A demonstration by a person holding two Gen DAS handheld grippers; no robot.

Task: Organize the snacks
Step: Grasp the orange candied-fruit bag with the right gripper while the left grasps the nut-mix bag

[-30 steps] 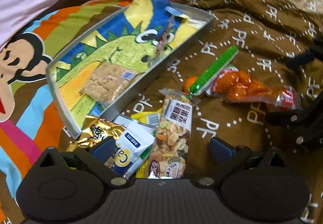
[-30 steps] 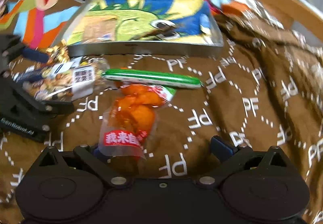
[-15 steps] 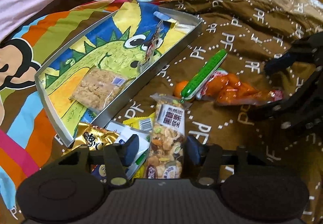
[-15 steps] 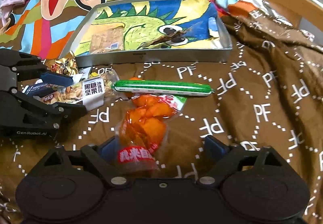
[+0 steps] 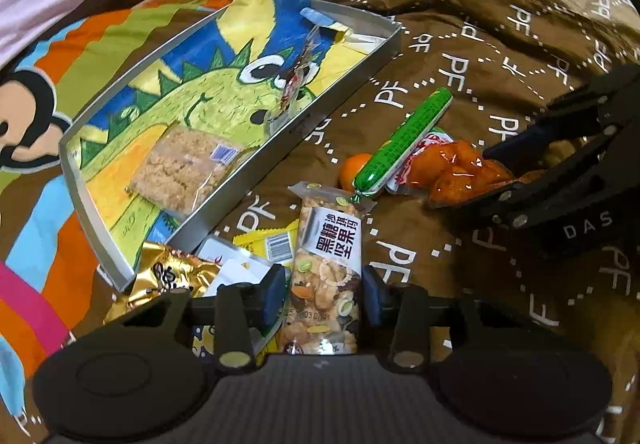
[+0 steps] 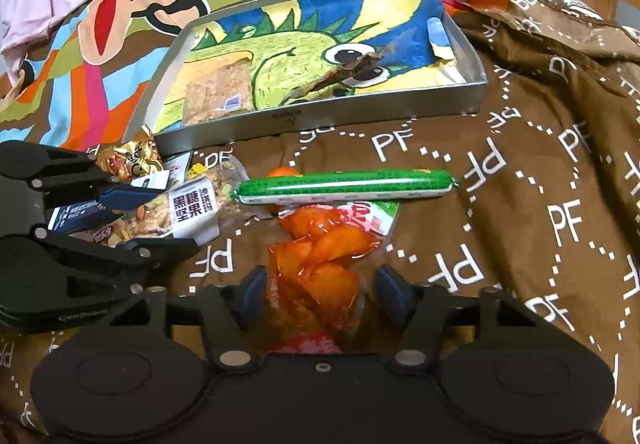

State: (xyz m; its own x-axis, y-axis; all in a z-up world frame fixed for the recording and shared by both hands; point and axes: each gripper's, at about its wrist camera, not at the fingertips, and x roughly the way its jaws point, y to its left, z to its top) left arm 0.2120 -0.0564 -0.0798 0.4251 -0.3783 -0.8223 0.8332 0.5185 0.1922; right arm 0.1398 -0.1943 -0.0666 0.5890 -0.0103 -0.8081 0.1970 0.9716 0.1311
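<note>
Seemingly mid-sort, two grippers work a snack pile on a brown "PF" blanket (image 6: 520,148). Loose on the blanket lie six visible snacks: one nut bar (image 5: 326,268), one green sausage (image 6: 346,186), one orange pack (image 6: 324,256), one gold packet (image 5: 168,280), one white-and-blue packet (image 5: 232,268) and one yellow packet (image 5: 268,240). A small orange ball (image 5: 354,168) peeks from under the sausage.

One metal tray (image 6: 320,118), lined with a dinosaur drawing, sits at twelve o'clock in the right wrist view and at ten o'clock in the left. It holds two things: a crumbly square in clear wrap (image 5: 184,170) near its left end and a slim dark wrapper (image 6: 344,74) over the dinosaur's eye.

The left gripper (image 5: 324,294) pinches the nut bar, its blue pads against both sides of the wrapper; the bar is a clear sleeve of mixed nuts with a white label in black characters, and it points toward twelve o'clock, its far end touching the sausage's tip. The right gripper (image 6: 322,290) has its pads at both sides of the orange pack, a clear bag of glossy orange chunks with a red-and-green end; whether they press it cannot be told. The sausage lies across that pack's far end, just short of the tray.
</note>
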